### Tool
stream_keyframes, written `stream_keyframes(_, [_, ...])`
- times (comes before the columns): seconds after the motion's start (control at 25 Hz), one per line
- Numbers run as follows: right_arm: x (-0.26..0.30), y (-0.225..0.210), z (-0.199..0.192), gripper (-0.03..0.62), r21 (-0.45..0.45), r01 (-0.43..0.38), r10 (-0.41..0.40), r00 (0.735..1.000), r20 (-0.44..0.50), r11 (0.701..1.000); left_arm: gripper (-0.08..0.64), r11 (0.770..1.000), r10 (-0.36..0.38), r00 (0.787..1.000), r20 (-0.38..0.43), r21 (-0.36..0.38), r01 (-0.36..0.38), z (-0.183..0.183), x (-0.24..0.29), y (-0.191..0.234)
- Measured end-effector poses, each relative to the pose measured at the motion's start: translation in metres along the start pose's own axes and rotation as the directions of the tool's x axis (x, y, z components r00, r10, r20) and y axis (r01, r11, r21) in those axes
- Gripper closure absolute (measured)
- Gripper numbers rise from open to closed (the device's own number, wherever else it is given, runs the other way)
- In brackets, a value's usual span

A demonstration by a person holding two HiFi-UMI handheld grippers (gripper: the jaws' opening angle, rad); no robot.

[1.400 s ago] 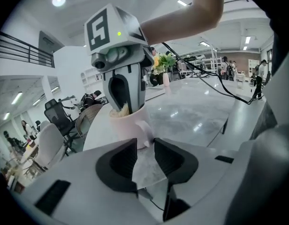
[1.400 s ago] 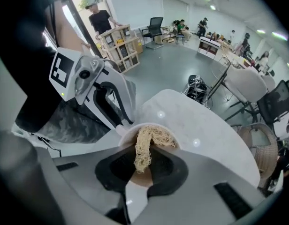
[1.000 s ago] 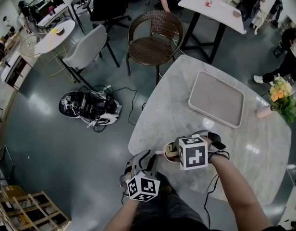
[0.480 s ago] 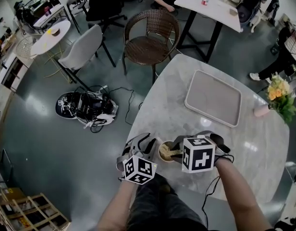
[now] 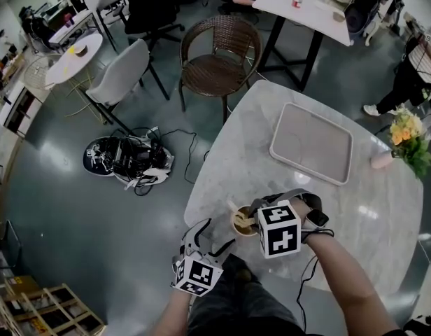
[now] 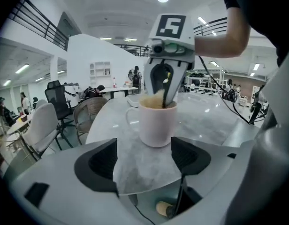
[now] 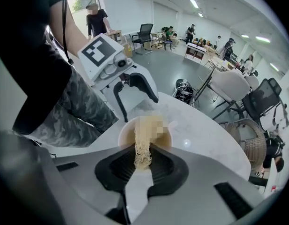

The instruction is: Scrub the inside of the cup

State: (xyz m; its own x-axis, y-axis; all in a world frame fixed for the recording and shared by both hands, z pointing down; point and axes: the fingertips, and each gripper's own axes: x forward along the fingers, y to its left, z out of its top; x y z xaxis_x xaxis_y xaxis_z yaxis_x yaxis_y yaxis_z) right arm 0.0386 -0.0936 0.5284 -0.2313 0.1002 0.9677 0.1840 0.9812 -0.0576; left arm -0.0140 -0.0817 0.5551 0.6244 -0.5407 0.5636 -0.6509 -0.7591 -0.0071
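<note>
**Desk:** Polished dark floor [image 5: 61,208] of an open-plan hall fills the background. What lies at the left?

**Photographer:** A black tangle of cables and gear [image 5: 128,159] sits on that floor. A brown wicker chair [image 5: 219,54] stands further along, at the far edge of the white marble table with rounded corners [image 5: 257,138].

**Desk:** And the hand-held tools?

**Photographer:** The person's left gripper [image 5: 214,235], grey with black pads, hangs just off the table's near edge, over the lap. Its own view shows the left gripper [image 6: 143,161] with jaws spread wide, having just been opening. Only the table's edge shows between them; they press on nothing.

**Desk:** Where is the cup?

**Photographer:** The pale ceramic cup with a loop handle [image 5: 241,222] stands upright close to the table's near edge, just ahead of those spread jaws. The cup [image 6: 156,123] is apart from them.

**Desk:** The other tool?

**Photographer:** The right gripper [image 5: 256,219] points steeply down over the cup's mouth. In its own view the right gripper [image 7: 143,162] has its jaws pinched on a straw-coloured, stringy scrubber [image 7: 143,151], which reaches into the cup [image 7: 123,135].

**Desk:** Anything to the right?

**Photographer:** A grey rectangular tray [image 5: 312,143] lies toward the far right edge. Yellow flowers [image 5: 408,133] stand at the right corner.
</note>
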Motion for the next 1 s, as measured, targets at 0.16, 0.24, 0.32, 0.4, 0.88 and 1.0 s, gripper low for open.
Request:
stream_keyframes(0.16, [0.006, -0.002, -0.001, 0.531, -0.05, 0.012, -0.015, 0.998, -0.061, 0.999, 0.185, 0.999, 0.0, 1.0, -0.009, 0.052, 0.0, 0.019, 0.018, -0.03])
stream_keyframes(0.24, [0.009, -0.004, -0.001, 0.531, -0.103, 0.034, -0.046, 0.992, -0.115, 0.994, 0.181, 0.998, 0.041, 0.999, -0.029, 0.04, -0.04, 0.024, 0.028, -0.031])
stream_keyframes(0.32, [0.014, -0.004, -0.002, 0.531, -0.16, 0.054, -0.081, 0.983, -0.167, 0.986, 0.179, 0.997, 0.079, 0.995, -0.059, 0.009, -0.079, 0.027, 0.036, -0.029])
stream_keyframes(0.4, [0.019, -0.003, -0.001, 0.531, -0.177, 0.04, -0.073, 0.979, -0.189, 0.983, 0.179, 0.994, 0.108, 0.99, -0.095, 0.021, -0.107, 0.028, 0.044, -0.028])
stream_keyframes(0.88, [0.008, 0.016, 0.007, 0.532, 0.001, -0.13, 0.13, 0.991, 0.017, 0.992, 0.175, 0.979, -0.04, 0.993, -0.11, 0.196, 0.061, 0.027, 0.052, -0.034])
stream_keyframes(1.0, [-0.003, 0.019, 0.004, 0.531, 0.035, -0.134, 0.132, 0.989, 0.069, 0.99, 0.176, 0.947, -0.153, 0.98, -0.129, 0.263, 0.182, 0.027, 0.053, -0.037])
